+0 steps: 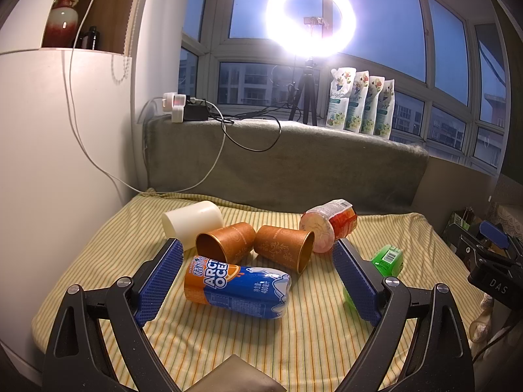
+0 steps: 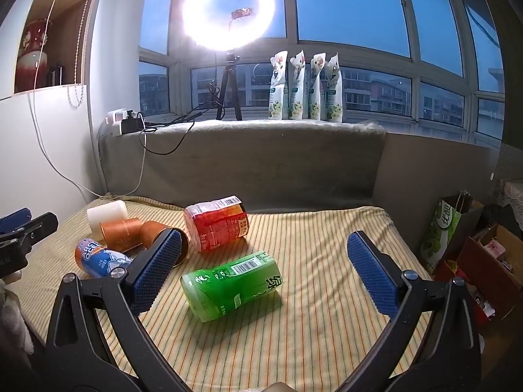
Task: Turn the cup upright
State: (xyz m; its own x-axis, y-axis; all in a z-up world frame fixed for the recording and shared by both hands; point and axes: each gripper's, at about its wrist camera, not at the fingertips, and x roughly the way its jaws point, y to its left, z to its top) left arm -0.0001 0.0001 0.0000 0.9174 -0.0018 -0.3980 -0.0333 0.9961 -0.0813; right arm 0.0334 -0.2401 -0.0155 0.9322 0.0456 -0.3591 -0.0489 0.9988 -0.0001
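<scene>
Several cups lie on their sides on the striped cloth (image 1: 294,343). Two brown paper cups (image 1: 228,241) (image 1: 284,248) lie side by side, with a white cup (image 1: 193,222) behind them. A blue and orange cup (image 1: 238,285) lies between the fingers of my left gripper (image 1: 258,261), which is open and empty. A red cup (image 2: 217,222) lies further back. A green cup (image 2: 232,284) lies between the fingers of my right gripper (image 2: 263,251), which is open and empty.
A grey padded ledge (image 2: 261,160) runs behind the cloth, with a ring light on a tripod (image 2: 228,16), cables, a power strip and several refill pouches (image 2: 305,88). A white cabinet (image 1: 49,163) stands at left. Bags and boxes (image 2: 474,245) stand at right.
</scene>
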